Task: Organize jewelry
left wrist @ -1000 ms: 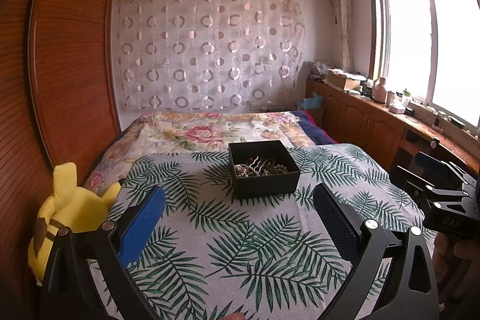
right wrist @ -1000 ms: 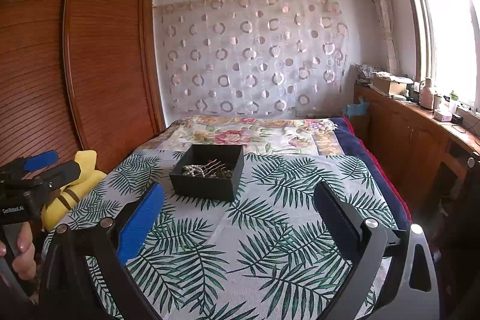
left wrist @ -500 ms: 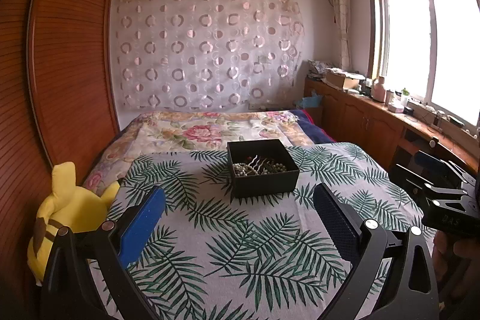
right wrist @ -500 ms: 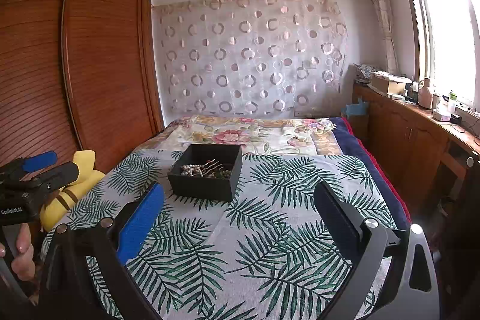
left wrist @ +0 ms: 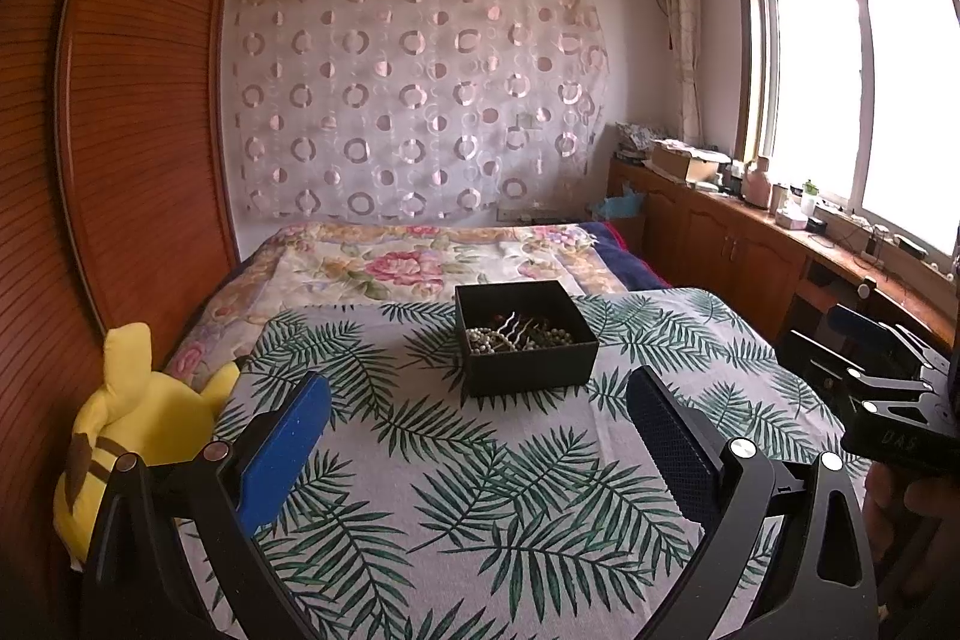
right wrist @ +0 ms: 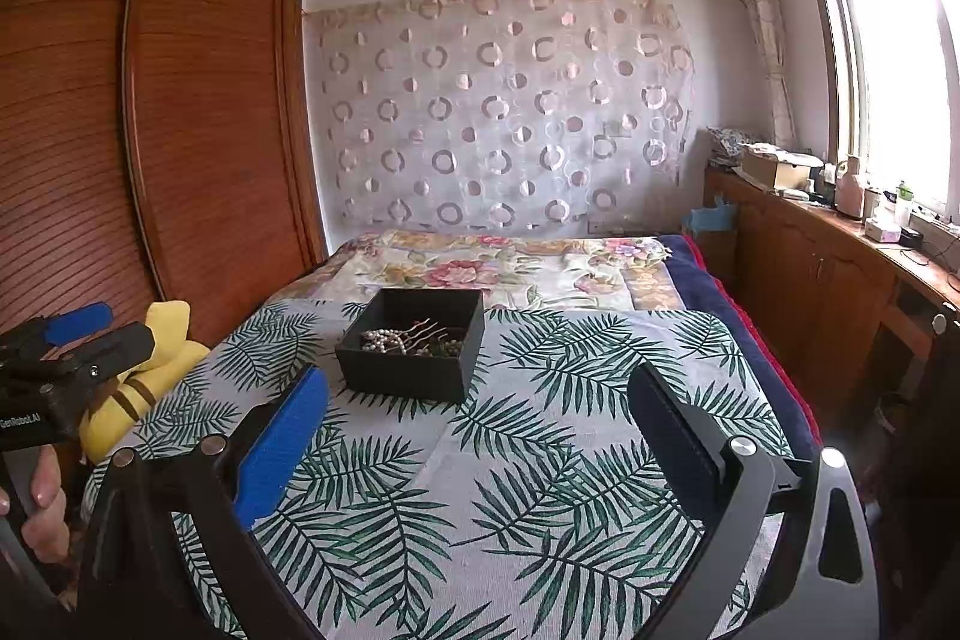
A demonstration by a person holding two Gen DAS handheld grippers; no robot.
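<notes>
A black open box (left wrist: pixel 528 367) stands on the leaf-print cloth on the bed; it also shows in the right wrist view (right wrist: pixel 414 376). Inside lie a pearl strand (left wrist: pixel 487 338), a wavy hair pin (left wrist: pixel 516 323) and dark beads (left wrist: pixel 555 337). My left gripper (left wrist: pixel 480 400) is open and empty, well short of the box. My right gripper (right wrist: pixel 477 394) is open and empty, near the box's right front. Each gripper shows in the other's view, the right one (left wrist: pixel 864 358) at the right edge and the left one (right wrist: pixel 72 334) at the left edge.
A yellow plush toy (left wrist: pixel 126 436) lies at the bed's left edge against the wooden wardrobe (left wrist: pixel 120 130). A floral quilt (left wrist: pixel 420 262) covers the far half of the bed. A wooden counter (left wrist: pixel 780 232) with clutter runs under the window on the right.
Both grippers have risen or tilted slightly, so the box sits a little lower and nearer in both views. Both stay open and empty.
</notes>
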